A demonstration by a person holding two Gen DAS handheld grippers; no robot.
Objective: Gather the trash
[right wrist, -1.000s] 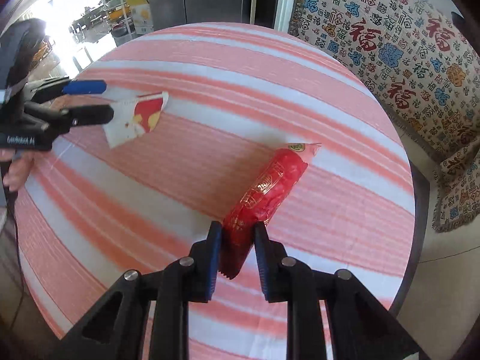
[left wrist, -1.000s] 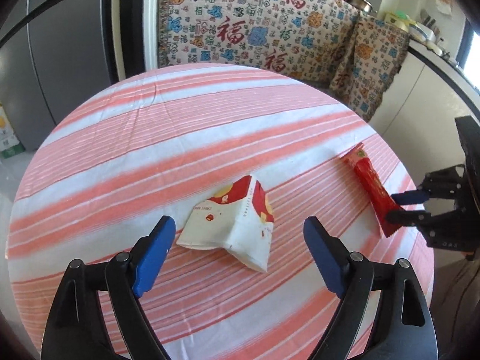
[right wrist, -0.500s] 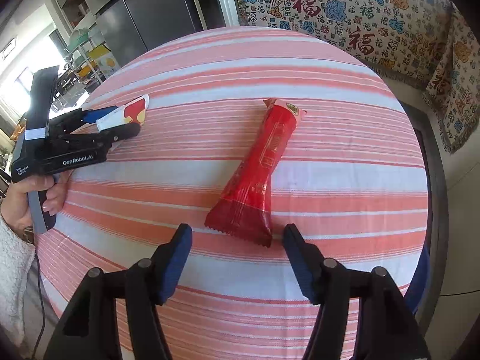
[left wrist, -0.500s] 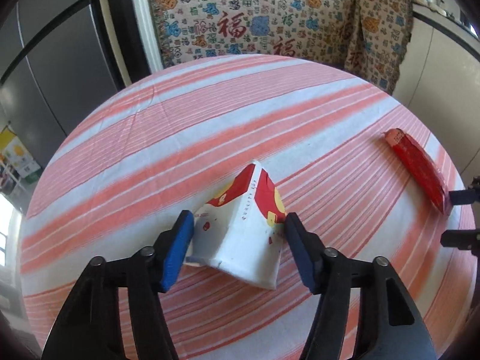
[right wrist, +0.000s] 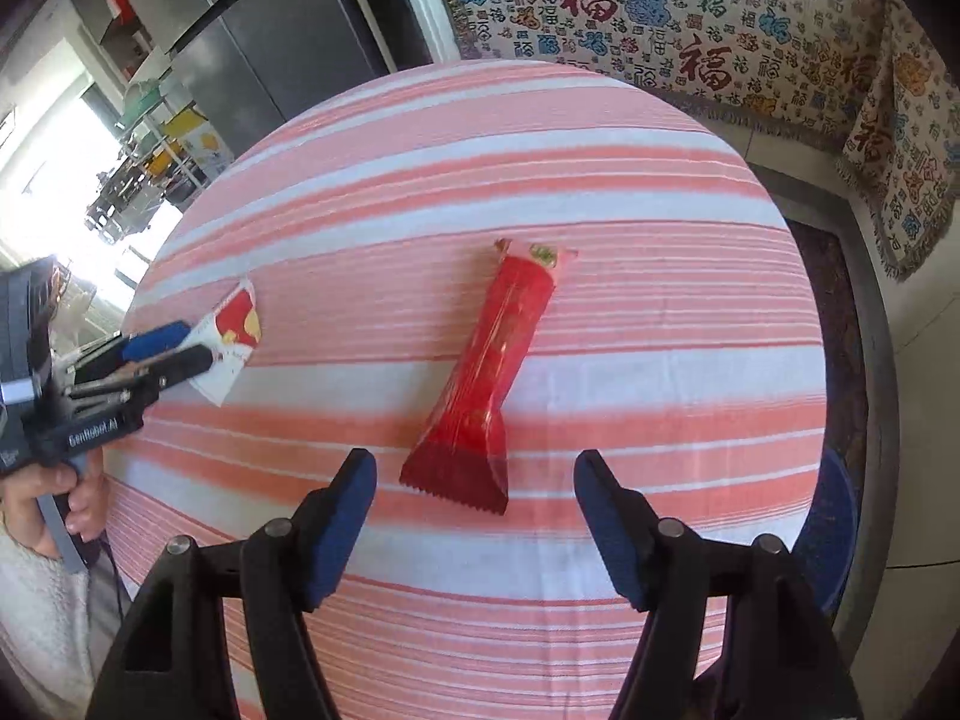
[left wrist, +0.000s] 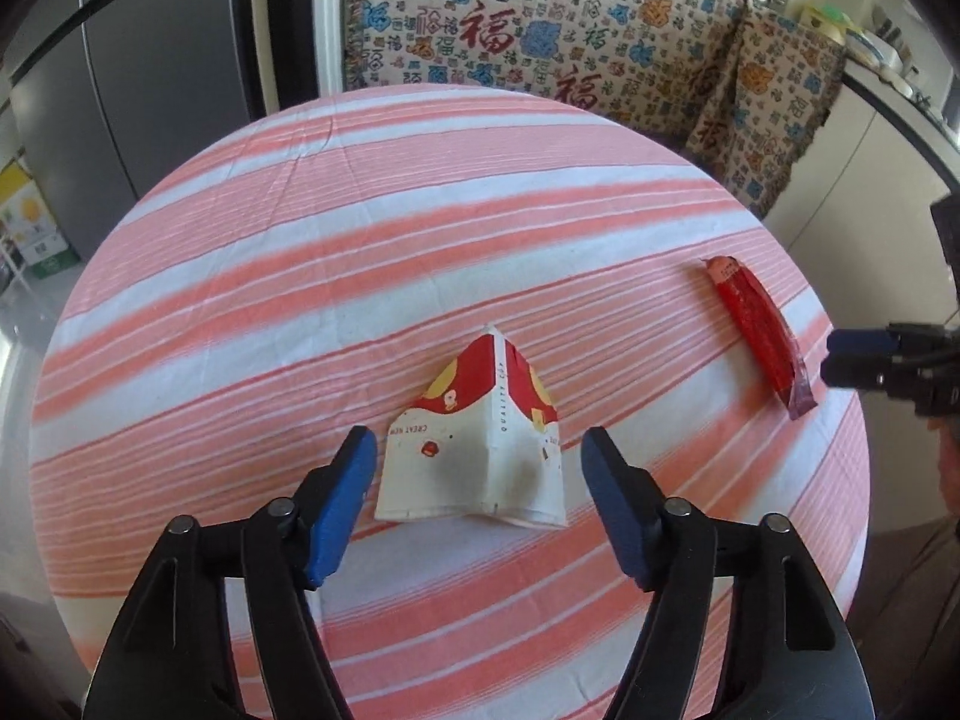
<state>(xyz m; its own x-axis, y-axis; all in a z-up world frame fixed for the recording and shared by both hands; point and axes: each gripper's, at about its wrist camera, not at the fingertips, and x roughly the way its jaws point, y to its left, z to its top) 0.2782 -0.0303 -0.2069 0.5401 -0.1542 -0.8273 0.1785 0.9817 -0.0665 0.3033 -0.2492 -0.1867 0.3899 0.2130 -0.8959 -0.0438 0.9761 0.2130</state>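
A flattened white and red paper cup (left wrist: 480,450) lies on the round striped table (left wrist: 300,240). My left gripper (left wrist: 480,498) is open, its blue pads on either side of the cup's near end, not touching it. A long red snack wrapper (right wrist: 498,372) lies on the table's right side. My right gripper (right wrist: 474,510) is open and straddles the wrapper's crimped near end without touching it. The wrapper also shows in the left wrist view (left wrist: 759,330), as does the right gripper (left wrist: 840,357). The cup (right wrist: 231,342) and left gripper (right wrist: 180,348) show in the right wrist view.
A patterned cloth (left wrist: 540,30) hangs behind the table. A dark fridge (left wrist: 120,90) stands at the back left. A white counter (left wrist: 870,138) is at the right. A blue seat (right wrist: 831,534) sits below the table's right edge.
My right gripper was shut on the wrapper's end a second ago; it has opened and drawn back a little. My left gripper closed in around the cup, then opened a little wider.
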